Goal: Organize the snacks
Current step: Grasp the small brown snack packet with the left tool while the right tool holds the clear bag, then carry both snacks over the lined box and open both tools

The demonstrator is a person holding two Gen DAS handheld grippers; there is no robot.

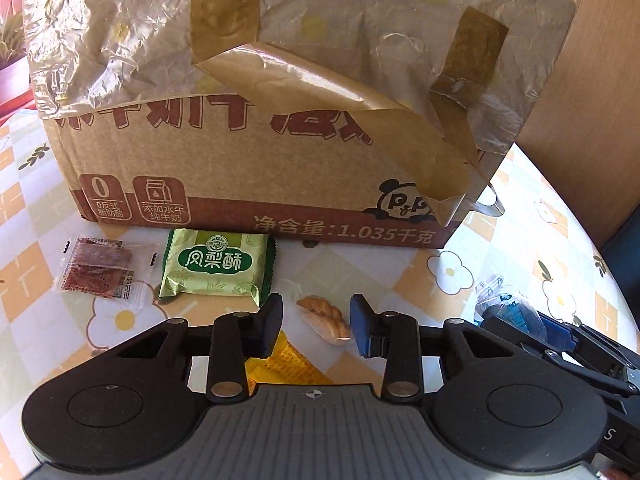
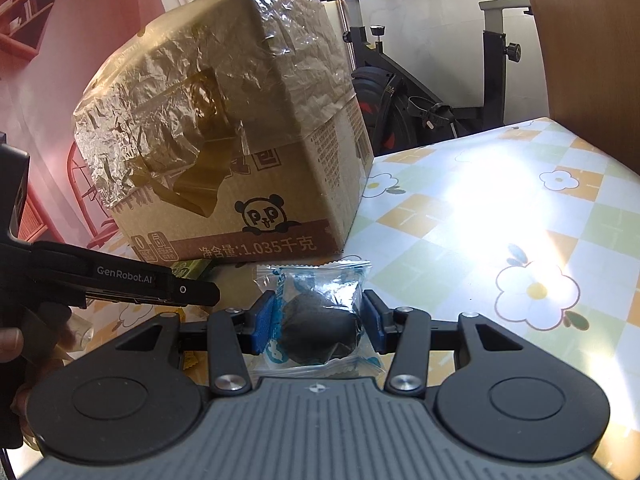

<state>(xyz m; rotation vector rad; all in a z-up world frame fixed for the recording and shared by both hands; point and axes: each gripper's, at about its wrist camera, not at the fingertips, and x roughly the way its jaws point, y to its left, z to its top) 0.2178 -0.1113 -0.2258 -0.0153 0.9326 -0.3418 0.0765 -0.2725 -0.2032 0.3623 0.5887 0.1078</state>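
- Step in hand, as I read it: pick-up phase of the sort. Both tools are low over the surface (image 2: 460,216) in front of the cardboard box (image 1: 248,184), each lined up on a snack.
- Right gripper (image 2: 318,322): jaws are set either side of the blue-wrapped dark snack (image 2: 320,320). Blue pads sit at or right against the wrapper on both flanks; contact looks made, but a firm clamp is not confirmed. Call it a grip on the packet, provisional.
- That packet lies between the jaws, centred, its far end poking out ahead of the tips toward the box and its near end back toward the tool body.
- Left gripper (image 1: 316,328): jaws open, nothing held. The twisted pastry in clear wrap (image 1: 324,320) lies on the surface inside the gap, nearer the right pad than the left, apart from both.
- A yellow wrapper (image 1: 288,364) sits below the left pad, partly hidden by the tool.
- Green pineapple-cake packet (image 1: 218,266) and red clear-wrapped snack (image 1: 98,270) lie to the left of the open jaws, just in front of the box, untouched.
- Next move, my judgement: right confirms the squeeze, then lifts; left shifts slightly right to centre the pastry, then closes gently, since it looks brittle.
- Box top not visible, so the drop target is unclear.
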